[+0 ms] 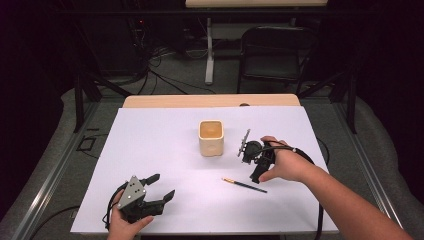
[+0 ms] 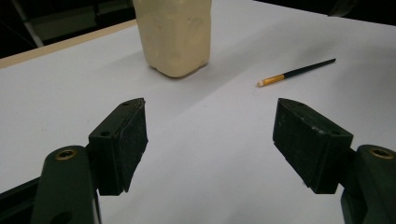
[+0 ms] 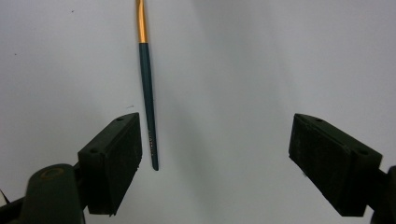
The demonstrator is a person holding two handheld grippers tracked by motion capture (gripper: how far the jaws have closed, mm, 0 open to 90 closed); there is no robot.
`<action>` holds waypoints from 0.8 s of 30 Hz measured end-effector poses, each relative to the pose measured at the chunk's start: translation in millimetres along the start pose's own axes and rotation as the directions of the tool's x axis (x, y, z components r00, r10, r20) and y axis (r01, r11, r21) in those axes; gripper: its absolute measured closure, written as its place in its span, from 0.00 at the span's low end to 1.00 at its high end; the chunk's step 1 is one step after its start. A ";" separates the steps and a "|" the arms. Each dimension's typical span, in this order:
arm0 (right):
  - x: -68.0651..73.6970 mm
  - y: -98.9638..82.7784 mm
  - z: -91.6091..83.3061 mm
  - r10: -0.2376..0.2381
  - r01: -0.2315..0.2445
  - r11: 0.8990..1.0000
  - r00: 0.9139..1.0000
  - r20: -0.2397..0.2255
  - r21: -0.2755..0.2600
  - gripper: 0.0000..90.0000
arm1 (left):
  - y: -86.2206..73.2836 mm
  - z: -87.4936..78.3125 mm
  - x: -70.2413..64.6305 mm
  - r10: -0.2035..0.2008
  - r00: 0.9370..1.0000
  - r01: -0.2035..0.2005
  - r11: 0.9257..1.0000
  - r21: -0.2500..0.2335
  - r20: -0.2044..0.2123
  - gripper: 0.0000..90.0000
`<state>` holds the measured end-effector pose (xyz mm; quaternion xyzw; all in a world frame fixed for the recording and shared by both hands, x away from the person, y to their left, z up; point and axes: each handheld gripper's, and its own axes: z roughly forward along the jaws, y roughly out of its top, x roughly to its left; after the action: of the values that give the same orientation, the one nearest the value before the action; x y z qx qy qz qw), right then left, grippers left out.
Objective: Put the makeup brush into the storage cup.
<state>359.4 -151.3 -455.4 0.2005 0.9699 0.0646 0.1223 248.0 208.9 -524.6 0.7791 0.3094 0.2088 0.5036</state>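
Paintbrush (image 3: pixel 148 102) lies lengthwise just inside right gripper's (image 3: pixel 215 158) wide, empty fingers; left gripper (image 2: pixel 210 140), also wide, sits farther off.

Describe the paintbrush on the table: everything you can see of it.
The paintbrush is thin and straight, with a dark green handle that tapers to a point, an orange-gold band near the other end and a small pale tip beyond it. It lies flat on the white table cover, in front of the cream cup. The right gripper hangs over it with jaws open; the handle's pointed end lies close beside the gripper's left pad, seemingly untouched. Nothing else touches the brush.
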 end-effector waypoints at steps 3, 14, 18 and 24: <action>1.4 1.3 1.4 -0.005 0.005 1.000 1.000 -0.001 -0.003 0.22 | 0.0 0.1 0.0 0.000 1.000 0.000 1.000 0.000 0.000 0.29; 6.2 13.1 7.3 -0.023 0.024 1.000 0.999 -0.034 0.006 0.41 | 0.1 0.4 0.5 0.004 1.000 -0.004 1.000 0.004 0.002 0.29; 8.6 19.1 10.7 -0.028 0.028 1.000 0.999 -0.039 0.007 0.48 | 0.0 0.4 0.6 0.004 1.000 -0.004 1.000 0.004 0.002 0.30; 11.9 25.2 14.3 -0.044 0.045 0.999 0.998 -0.048 0.023 0.54 | -0.2 0.5 0.5 -0.001 1.000 0.001 1.000 0.004 0.002 0.30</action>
<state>361.9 -122.4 -467.3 0.1788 0.9774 0.0551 0.0982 248.7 209.1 -524.9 0.7800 0.3099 0.2071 0.5026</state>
